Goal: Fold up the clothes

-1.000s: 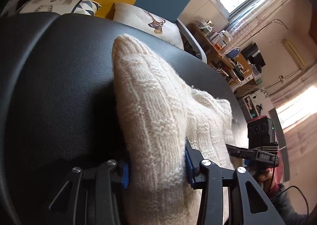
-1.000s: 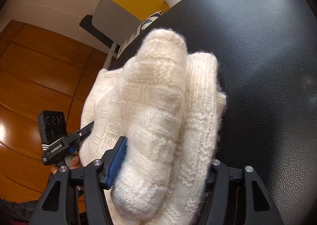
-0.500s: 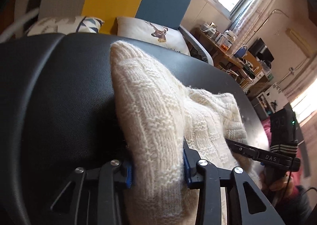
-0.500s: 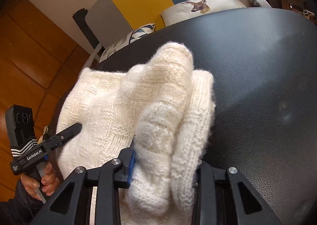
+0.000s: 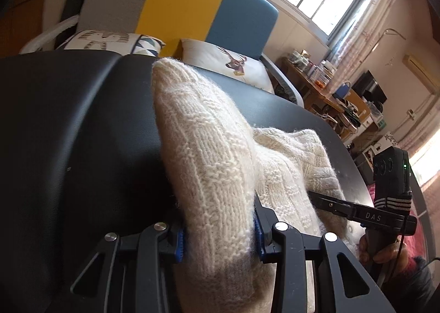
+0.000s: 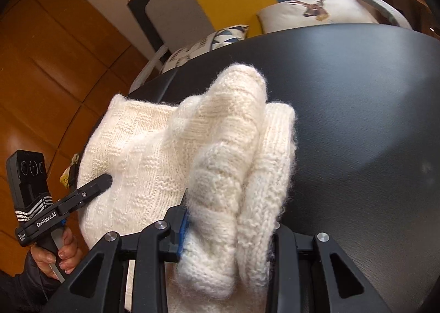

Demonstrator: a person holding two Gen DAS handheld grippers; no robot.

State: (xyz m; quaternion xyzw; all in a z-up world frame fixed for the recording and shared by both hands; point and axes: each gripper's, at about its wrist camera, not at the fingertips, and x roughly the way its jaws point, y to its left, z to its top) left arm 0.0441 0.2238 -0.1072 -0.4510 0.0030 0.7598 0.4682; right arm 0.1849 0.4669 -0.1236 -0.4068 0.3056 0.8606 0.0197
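Left wrist view caught the left tongs (image 5: 218, 241) clamped on a raised fold of the cream knit sweater (image 5: 209, 164) over the black counter (image 5: 68, 125), while the right tongs (image 6: 229, 233) pinched another bunched fold beside it.

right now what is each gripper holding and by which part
Both hold the cream knit sweater: the left gripper pinches a bunched fold of it, the right gripper another bunched fold. Which part of the garment cannot be told.
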